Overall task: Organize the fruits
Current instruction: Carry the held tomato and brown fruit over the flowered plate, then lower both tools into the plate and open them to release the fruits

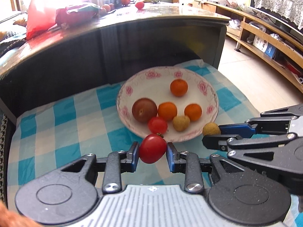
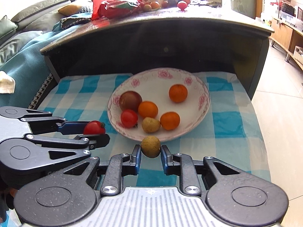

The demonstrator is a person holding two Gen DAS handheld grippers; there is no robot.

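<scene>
My left gripper (image 1: 153, 149) is shut on a red cherry tomato (image 1: 152, 148), held just in front of the near rim of a white plate with pink flowers (image 1: 189, 75). My right gripper (image 2: 151, 148) is shut on a small tan longan (image 2: 151, 146), also at the plate's near rim (image 2: 205, 94). On the plate lie three small oranges (image 1: 178, 87), a dark red plum (image 1: 144, 110), another cherry tomato (image 1: 157, 125) and a second longan (image 1: 181, 123). Each gripper shows in the other's view: the right gripper (image 1: 214, 134) with its longan (image 1: 210, 129), the left gripper (image 2: 100, 132) with its tomato (image 2: 94, 127).
The plate rests on a blue-and-white checked cloth (image 1: 62, 124) over a low surface. Behind it rises a dark table (image 1: 132, 43) whose top carries red bags (image 1: 39, 17) and more fruit. A tiled floor and wooden shelving (image 1: 265, 37) lie to the right; a teal sofa (image 2: 20, 56) lies left.
</scene>
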